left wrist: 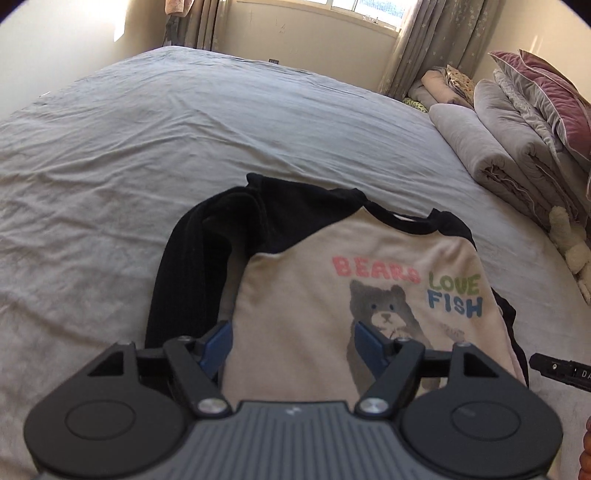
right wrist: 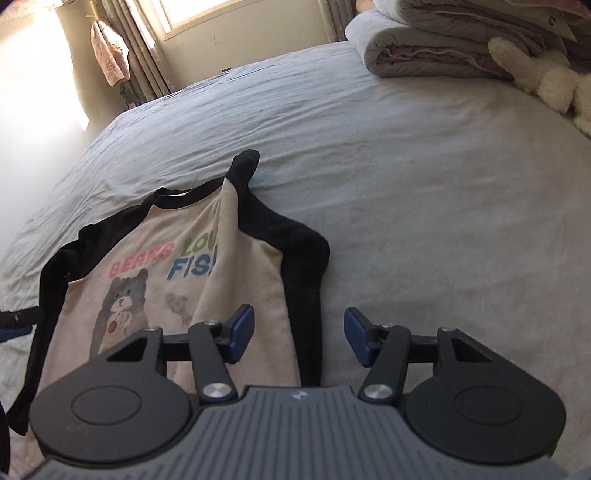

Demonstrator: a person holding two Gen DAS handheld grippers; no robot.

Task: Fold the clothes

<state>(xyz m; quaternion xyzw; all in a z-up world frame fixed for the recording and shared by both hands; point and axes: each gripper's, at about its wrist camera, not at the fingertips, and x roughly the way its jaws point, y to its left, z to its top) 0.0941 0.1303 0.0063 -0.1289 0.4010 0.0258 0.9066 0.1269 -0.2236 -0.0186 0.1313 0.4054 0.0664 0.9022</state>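
Wide bed [left wrist: 221, 122] with wrinkled grey sheet extends ahead of the jaws to a cream wall [left wrist: 306, 37]. Sunlit window [left wrist: 369, 7] with patterned curtains [left wrist: 436, 40] beyond. Folded quilts [left wrist: 491, 147] and pillows [left wrist: 554, 96] stacked right; pink towel [right wrist: 110, 59] hangs far left.

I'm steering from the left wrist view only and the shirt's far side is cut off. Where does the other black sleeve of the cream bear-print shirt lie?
Observer: The black sleeve lies flat on the grey bedsheet. It is bent at the elbow, and its lower part runs back alongside the cream shirt body.
Operator: Is the right gripper holding it?
Observer: No. The right gripper is open, one finger over the cream shirt body and the other over the sheet, with the sleeve between them.
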